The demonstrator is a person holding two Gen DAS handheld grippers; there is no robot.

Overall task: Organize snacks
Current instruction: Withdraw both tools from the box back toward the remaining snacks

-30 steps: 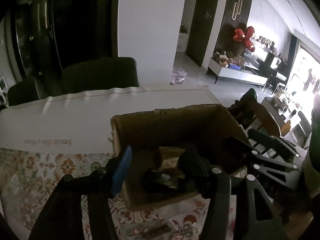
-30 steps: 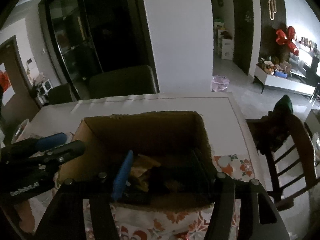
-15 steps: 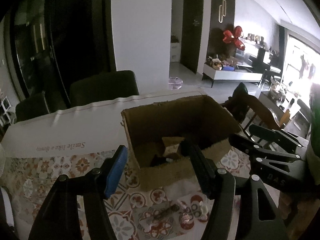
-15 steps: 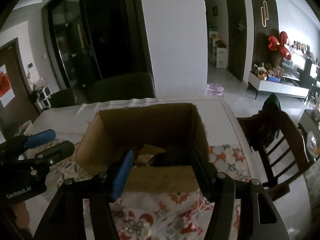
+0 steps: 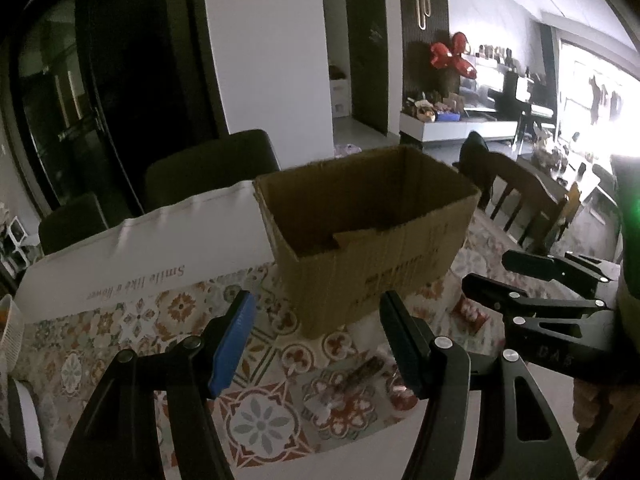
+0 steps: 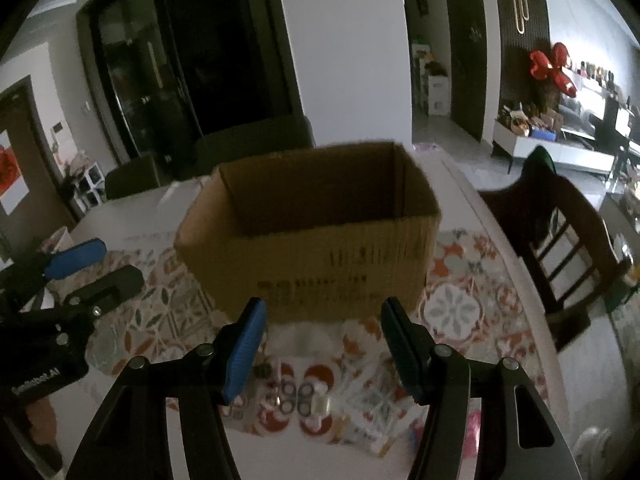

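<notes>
An open cardboard box [image 5: 368,232] [image 6: 312,240] stands on the patterned tablecloth [image 5: 132,328]; its inside is hidden from this low angle. Loose snacks lie in front of it: a dark wrapped stick [image 5: 352,380], a red packet [image 5: 470,312], several small round-printed packs [image 6: 296,396] and a pale packet [image 6: 372,404]. My left gripper [image 5: 316,340] hangs open over the cloth just short of the box, with nothing between its fingers. My right gripper [image 6: 322,344] is open too, above the small packs. Each gripper shows in the other's view, the right gripper [image 5: 520,280] and the left gripper [image 6: 92,264].
A white sheet with printed lettering [image 5: 132,256] covers the table's far left. Dark padded chairs [image 5: 208,168] stand behind the table, and a wooden chair [image 6: 560,240] is at the right side. A pink wrapper [image 6: 476,420] lies near the front right edge.
Both grippers have drawn back from above the box toward the near side of the table and dropped slightly. The box's contents have gone out of sight and the loose snacks have come into view.
</notes>
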